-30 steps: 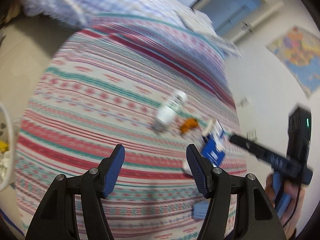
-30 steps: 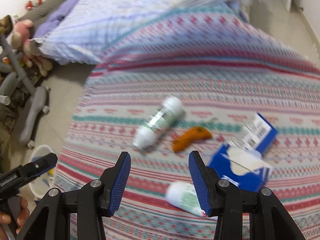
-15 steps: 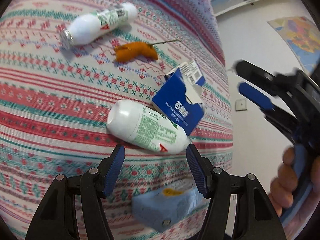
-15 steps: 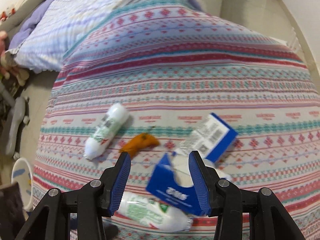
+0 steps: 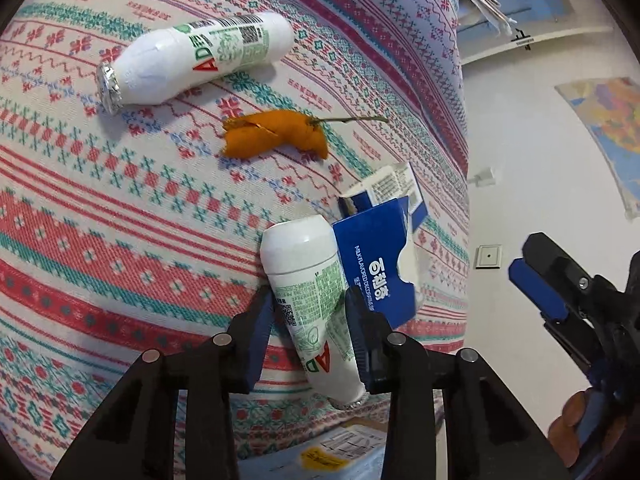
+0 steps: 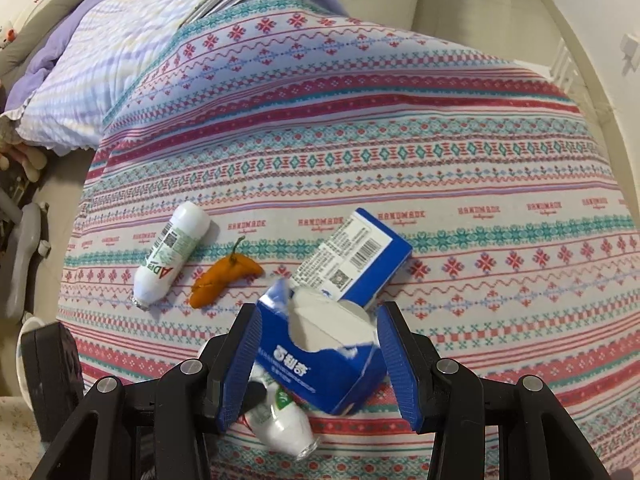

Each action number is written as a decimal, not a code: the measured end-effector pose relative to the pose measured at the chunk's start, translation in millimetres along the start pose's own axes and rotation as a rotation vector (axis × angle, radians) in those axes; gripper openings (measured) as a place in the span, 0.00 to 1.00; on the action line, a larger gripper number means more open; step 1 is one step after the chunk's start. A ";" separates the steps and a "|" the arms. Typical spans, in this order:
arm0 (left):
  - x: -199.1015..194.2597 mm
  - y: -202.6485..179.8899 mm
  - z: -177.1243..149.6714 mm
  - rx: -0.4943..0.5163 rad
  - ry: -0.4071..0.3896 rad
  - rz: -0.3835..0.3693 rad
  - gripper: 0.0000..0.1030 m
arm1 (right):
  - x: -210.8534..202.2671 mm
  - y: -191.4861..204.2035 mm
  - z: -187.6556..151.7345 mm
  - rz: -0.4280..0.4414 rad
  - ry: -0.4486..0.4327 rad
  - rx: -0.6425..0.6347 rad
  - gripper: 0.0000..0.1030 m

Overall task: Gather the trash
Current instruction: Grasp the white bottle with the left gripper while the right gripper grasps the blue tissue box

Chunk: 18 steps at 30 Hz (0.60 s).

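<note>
Both grippers are now lower and closer to the litter than half a second ago. The left gripper (image 5: 310, 310), then spread above the near bottle (image 5: 310, 284), is now clamping its blue pads on that bottle's labelled body, and the bottle has turned end-on to the camera. The right gripper (image 6: 316, 356) is now straddling the torn blue carton (image 6: 320, 356) with its jaws spread; the left pad is looking close to the carton's side, the right pad is standing apart from it.

Step in hand, as I judge it: picking up the first pieces of trash, bottle on the left, carton on the right.

Left to right on the striped bedspread (image 6: 440, 168): the far bottle (image 6: 170, 254), the orange peel (image 6: 224, 276) just beside it, then the near bottle touching the carton.

Next move is calling for the right jaws to close on the carton without crushing it flat, then both lifting clear.

Hard to make out:
- a white rim at the far left edge of the right view, possibly the bin; uncertain.
- the near bottle's neck, partly hidden under the carton.
- the carton's contents, not visible.
</note>
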<state>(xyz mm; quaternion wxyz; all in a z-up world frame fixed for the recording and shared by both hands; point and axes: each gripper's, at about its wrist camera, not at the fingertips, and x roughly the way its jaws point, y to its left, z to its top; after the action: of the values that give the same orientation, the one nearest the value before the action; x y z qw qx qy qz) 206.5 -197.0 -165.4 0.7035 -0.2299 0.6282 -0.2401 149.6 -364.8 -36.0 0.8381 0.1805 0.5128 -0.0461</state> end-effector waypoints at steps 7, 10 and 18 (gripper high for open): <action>6.6 -8.5 -2.7 0.040 -0.003 0.023 0.39 | -0.8 -6.6 0.4 0.011 0.004 0.006 0.52; 5.3 -7.9 -2.9 0.062 -0.010 0.026 0.36 | 3.1 -10.4 -1.3 0.008 0.016 0.015 0.52; -22.6 -1.0 -4.0 0.085 -0.031 0.030 0.33 | 12.1 -8.9 -3.5 -0.003 0.036 0.002 0.52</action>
<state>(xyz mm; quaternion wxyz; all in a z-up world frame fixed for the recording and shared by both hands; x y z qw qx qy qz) 200.3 -183.8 -147.7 0.7256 -0.1941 0.6100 -0.2524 149.9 -370.6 -50.4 0.8285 0.1814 0.5279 -0.0444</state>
